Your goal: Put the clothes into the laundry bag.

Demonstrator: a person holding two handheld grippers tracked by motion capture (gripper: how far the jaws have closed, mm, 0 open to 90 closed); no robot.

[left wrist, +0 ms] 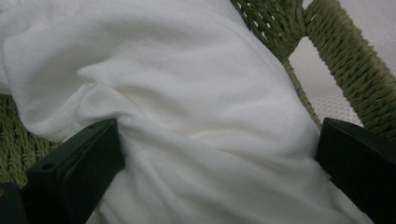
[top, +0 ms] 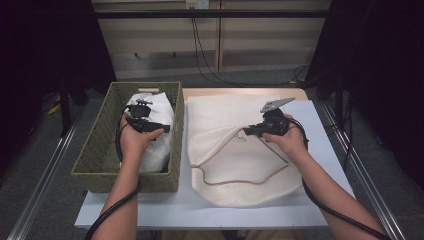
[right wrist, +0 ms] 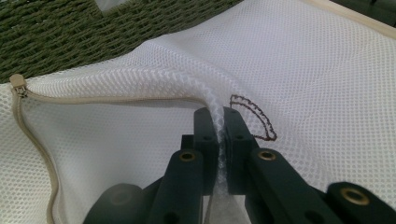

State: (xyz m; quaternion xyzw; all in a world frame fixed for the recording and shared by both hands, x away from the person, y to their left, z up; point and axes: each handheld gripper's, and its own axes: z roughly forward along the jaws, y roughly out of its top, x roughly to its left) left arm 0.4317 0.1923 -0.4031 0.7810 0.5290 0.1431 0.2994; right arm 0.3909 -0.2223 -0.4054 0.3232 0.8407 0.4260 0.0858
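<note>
Mesh laundry bag [top: 235, 165] flat at tabletop centre, unzipped; right gripper [right wrist: 219, 135] pinches upper mesh layer, lifting mouth. White garment [top: 155, 130] in wicker basket [top: 95, 155] at left edge; left gripper [left wrist: 215, 163] spread wide over it, not gripping. Loading not begun.

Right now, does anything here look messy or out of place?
Nothing stands out. The white cloth lies crumpled in the green basket, and the right gripper pinches the unzipped mesh bag, lifting its edge.
</note>
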